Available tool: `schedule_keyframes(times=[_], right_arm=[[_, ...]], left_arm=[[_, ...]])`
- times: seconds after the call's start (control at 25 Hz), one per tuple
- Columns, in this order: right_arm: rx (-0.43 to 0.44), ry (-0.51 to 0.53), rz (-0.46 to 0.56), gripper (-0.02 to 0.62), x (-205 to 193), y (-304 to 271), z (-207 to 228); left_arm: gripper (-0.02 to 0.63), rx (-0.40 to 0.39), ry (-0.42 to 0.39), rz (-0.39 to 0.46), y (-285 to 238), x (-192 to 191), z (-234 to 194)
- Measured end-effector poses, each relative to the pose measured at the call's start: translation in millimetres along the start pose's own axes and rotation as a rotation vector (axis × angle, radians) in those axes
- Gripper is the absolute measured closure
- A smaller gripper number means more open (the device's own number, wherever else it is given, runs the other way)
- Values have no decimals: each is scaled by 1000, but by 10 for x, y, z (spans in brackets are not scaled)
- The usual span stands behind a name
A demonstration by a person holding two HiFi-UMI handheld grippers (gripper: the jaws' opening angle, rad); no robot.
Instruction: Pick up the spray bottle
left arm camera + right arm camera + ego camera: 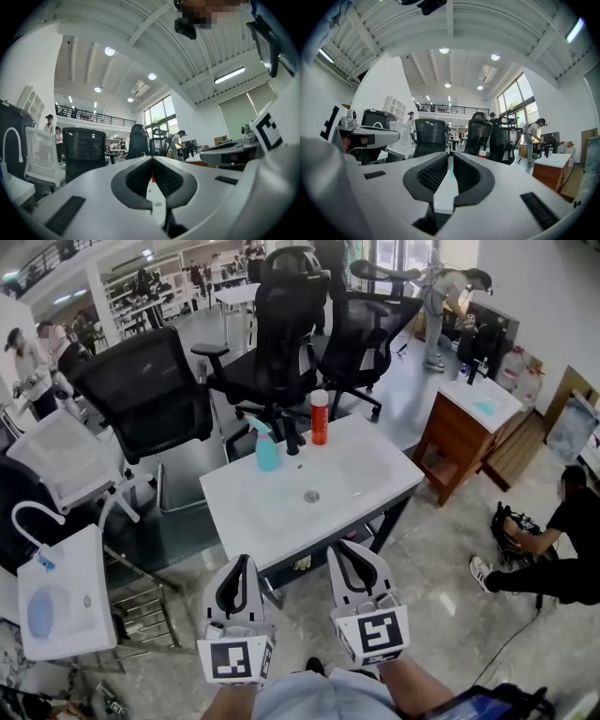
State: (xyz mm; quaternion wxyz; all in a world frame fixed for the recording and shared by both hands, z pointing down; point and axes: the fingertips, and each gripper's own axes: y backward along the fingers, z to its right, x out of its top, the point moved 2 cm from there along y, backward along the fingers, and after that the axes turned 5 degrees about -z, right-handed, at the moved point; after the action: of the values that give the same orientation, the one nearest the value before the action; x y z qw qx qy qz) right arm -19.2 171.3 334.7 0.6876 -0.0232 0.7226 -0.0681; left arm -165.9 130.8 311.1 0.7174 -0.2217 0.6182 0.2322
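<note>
Ahead: white vanity top (272, 517), spray bottle (266, 448), chairs (150, 395).

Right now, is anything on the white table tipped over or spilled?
Nothing stands out. The spray bottle and the orange bottle both stand upright beside the black faucet at the far edge of the white sink top, and no spill shows on it.

I get bright, even light from round ceiling lamps (444, 50) and a strip light (229, 75), with daylight through tall windows (516, 101). The white sink top (375, 474) carries a soft sheen and little shadow. Both gripper views bend strongly toward black rounded corners, and their nearest foreground looks soft.
</note>
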Motion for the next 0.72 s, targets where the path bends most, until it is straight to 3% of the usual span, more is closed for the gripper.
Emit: schedule_keyframes(times=[0.4,0.72], right_arm=[[-57,-23,0,546,-111,-520,239],[-21,-39,-28,546,-259,-1106,546]], left_arm=[[590,-61,20,-54,-566,-297,-96],[591,-28,20,-119,-1109,-528,-187]])
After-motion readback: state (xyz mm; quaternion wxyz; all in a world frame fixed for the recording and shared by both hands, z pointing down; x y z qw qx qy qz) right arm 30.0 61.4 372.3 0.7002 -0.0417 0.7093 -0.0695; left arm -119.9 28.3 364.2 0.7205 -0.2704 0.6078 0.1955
